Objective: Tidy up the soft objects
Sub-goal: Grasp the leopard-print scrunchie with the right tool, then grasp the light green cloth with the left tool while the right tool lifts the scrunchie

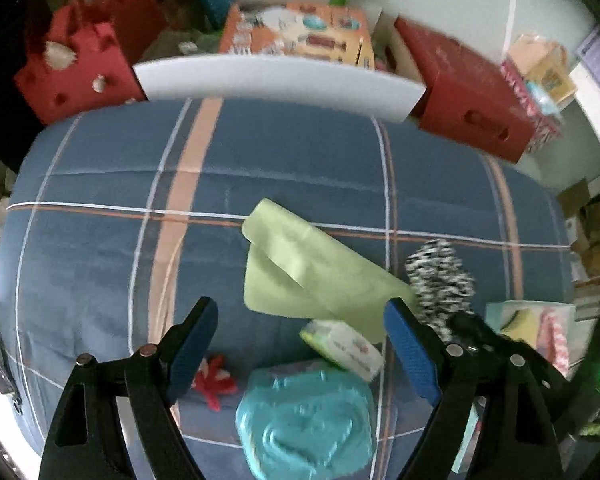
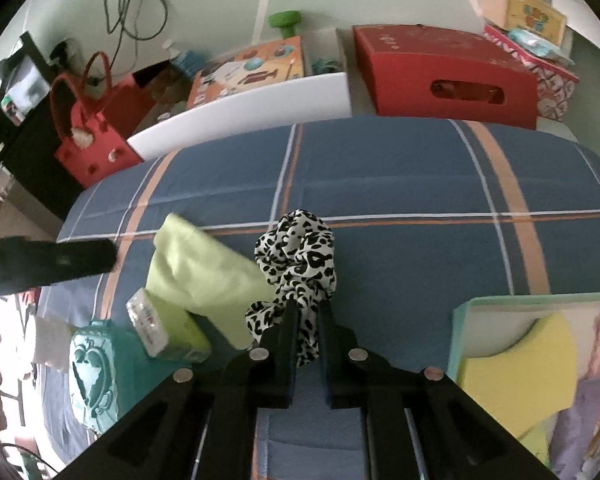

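Closest to the lens in the right wrist view, the right gripper (image 2: 309, 316) has its jaws drawn together on the lower folds of a black-and-white spotted scrunchie (image 2: 300, 258), whose loops bunch up ahead of the fingertips over the blue plaid bedspread (image 2: 400, 184). Just left of the scrunchie lies a folded light-green cloth (image 2: 204, 268), its near corner resting on a small tissue pack (image 2: 156, 324), and nearer the camera beside that pack sits a teal pouch (image 2: 94, 372). To the right of the gripper an open box with a pale green rim (image 2: 458, 332) holds a yellow sponge (image 2: 528, 376) and other soft pieces too blurred to name. In the left wrist view the left gripper (image 1: 302, 346) hangs over the bed with its jaws wide apart and nothing between the blue pads; below the gap lie the teal pouch (image 1: 306, 420) and the tissue pack (image 1: 346, 346), with the green cloth (image 1: 312, 272) just beyond them and a small red-and-white thing (image 1: 214, 384) by the left finger. The scrunchie (image 1: 440, 280) shows past the right finger. Along the far edge of the bed stand a white board (image 2: 244, 114), a red box (image 2: 444, 76) and a red bag (image 2: 94, 136).
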Tool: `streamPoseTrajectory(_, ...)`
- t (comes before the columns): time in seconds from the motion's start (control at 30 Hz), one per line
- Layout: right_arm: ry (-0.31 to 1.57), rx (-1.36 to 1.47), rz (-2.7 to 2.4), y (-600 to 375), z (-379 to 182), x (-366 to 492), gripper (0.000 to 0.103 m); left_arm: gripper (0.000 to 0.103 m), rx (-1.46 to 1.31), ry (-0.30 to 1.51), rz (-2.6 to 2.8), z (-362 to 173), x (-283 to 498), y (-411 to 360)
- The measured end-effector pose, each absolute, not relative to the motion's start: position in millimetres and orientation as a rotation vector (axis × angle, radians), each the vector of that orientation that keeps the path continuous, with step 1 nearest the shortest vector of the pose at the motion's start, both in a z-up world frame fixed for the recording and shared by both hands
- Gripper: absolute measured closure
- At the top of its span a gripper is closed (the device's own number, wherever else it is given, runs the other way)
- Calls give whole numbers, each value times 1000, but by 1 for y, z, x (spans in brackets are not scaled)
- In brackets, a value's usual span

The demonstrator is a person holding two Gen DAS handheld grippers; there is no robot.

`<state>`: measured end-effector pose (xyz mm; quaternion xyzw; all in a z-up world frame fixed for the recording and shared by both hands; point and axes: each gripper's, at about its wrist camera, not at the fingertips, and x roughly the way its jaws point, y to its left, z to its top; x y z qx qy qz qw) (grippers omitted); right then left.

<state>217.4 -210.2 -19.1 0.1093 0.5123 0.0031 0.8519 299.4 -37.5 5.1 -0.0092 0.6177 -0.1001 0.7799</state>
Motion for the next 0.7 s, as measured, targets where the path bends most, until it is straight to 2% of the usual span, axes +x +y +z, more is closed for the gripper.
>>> streamPoseTrajectory(0.07, 1072, 238, -10, -216, -17, 216, 94, 18, 0, 1381, -210, -9, 311, -44)
streamPoseTrajectory(0.13, 1058, 239, -27, -220, -11, 215, 94, 30, 21, 1419, -208, -22, 320, -48)
streamPoseTrajectory(0.33, 1011, 229, -39, -226, 6, 208, 94, 33, 31, 1540, -234, -60, 344, -57)
streamPoseTrajectory(0.4, 1004, 231, -43, -227, 9, 207, 94, 39, 45, 1578, -216, -72, 348, -58)
streamPoseTrajectory(0.5, 999, 237, -47, -229, 11, 206, 94, 43, 56, 1586, -218, -75, 350, -60)
streamPoseTrajectory(0.57, 1000, 241, -52, -230, 11, 207, 94, 55, 73, 1577, -223, -74, 350, -63)
streamPoseTrajectory(0.63, 1003, 246, -53, -232, 10, 207, 94, 75, 74, 1572, -215, -74, 350, -65)
streamPoseTrajectory(0.7, 1006, 252, -55, -233, 9, 207, 94, 90, 54, 1564, -223, -73, 348, -66)
